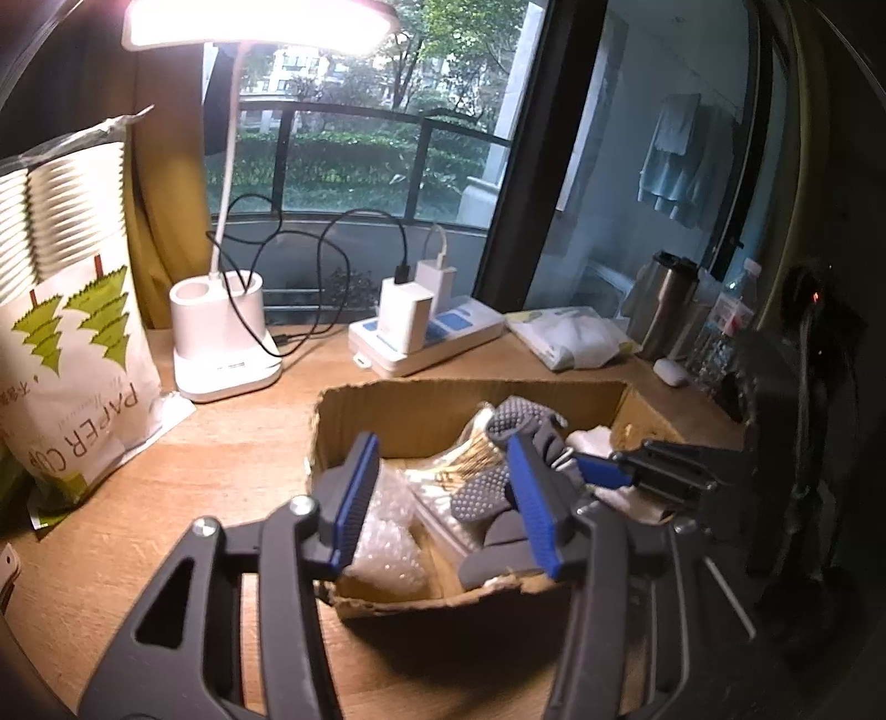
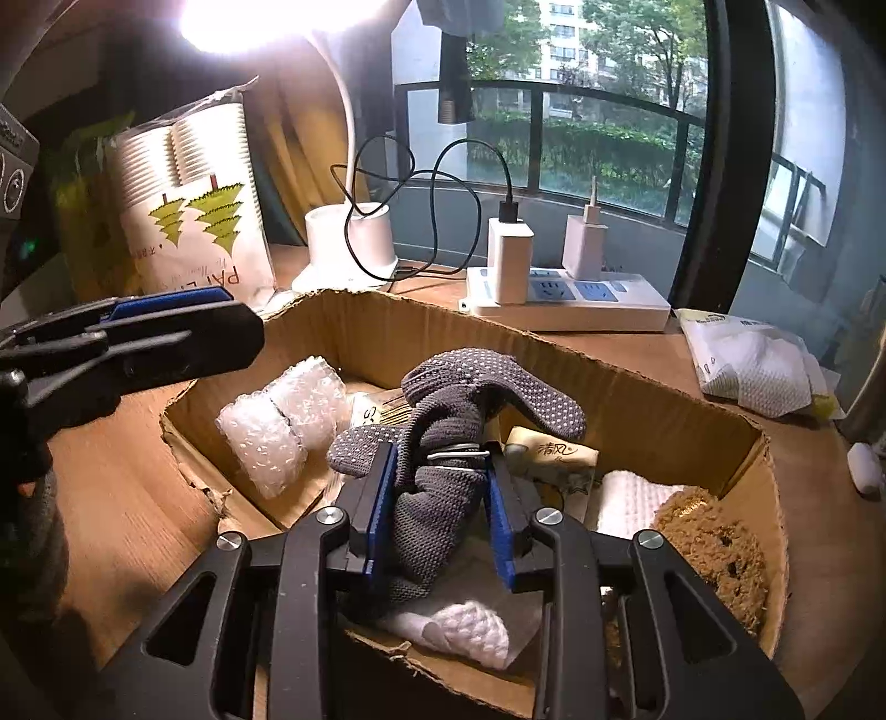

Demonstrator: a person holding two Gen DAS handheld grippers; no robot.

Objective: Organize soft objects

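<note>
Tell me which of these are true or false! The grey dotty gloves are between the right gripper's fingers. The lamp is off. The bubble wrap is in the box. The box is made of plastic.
1. The grey dotted gloves are between the fingers of the right gripper. True.
2. The desk lamp is switched off. False: it glows brightly.
3. The bubble wrap lies inside the cardboard box. True.
4. The box is made of plastic. False: it is brown cardboard with torn edges.
5. Nothing is plugged into the power strip. False: two white chargers stand in it.
</note>
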